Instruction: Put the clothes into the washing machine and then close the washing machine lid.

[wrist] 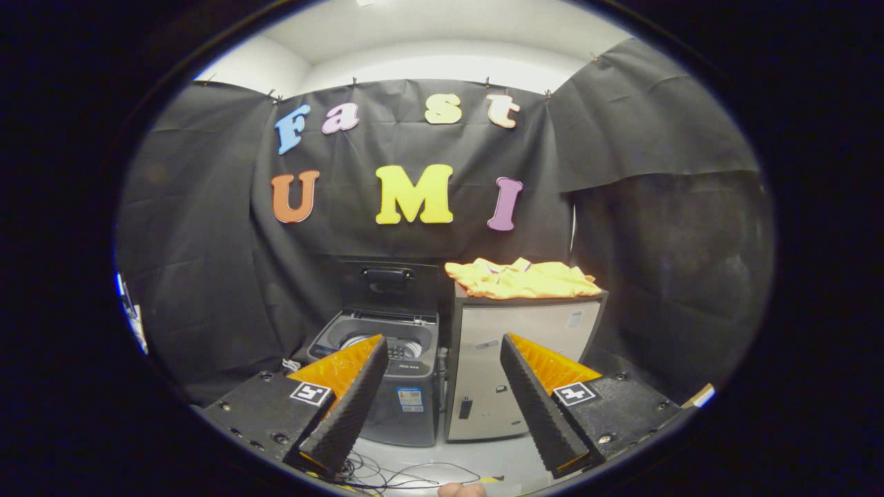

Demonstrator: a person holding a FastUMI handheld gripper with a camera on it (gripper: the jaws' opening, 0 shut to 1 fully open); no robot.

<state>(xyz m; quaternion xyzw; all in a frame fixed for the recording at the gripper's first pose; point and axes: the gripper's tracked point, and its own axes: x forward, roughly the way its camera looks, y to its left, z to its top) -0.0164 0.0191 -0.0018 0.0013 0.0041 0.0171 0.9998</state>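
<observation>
From the gripper view, I look forward along my gripper (442, 345), whose two fingers rise from below and lean away from each other. The jaws are released, spread wide, and nothing sits between them. One finger (349, 400) stands to the left and the other finger (539, 404) to the right, each with a ridged inner face.

Beyond the fingers, on the floor against the dark cloth wall, I see a small top-loading washing machine (404, 407). Its lid (387, 283) is raised and stands upright at the back, with a handle across its upper part. The open tub (404, 345) shows below the lid, partly hidden behind the tip of the left finger.

Just beside the washing machine, to its right and touching or nearly touching it, stands a taller pale cabinet (507, 366) with a dark top edge. It shows in the gap between the two fingers.

The clothes (521, 278), a bright yellow bundle, lie spread loosely across the cabinet's top, above and beyond the right finger. They are well apart from the gripper, and higher than the washing machine's opening.

On the pale floor (483, 452) just ahead of the fingers, thin dark cables (407, 476) lie in loose loops. Between the bases of the fingers, a small part of a person's hand (461, 489) shows.
</observation>
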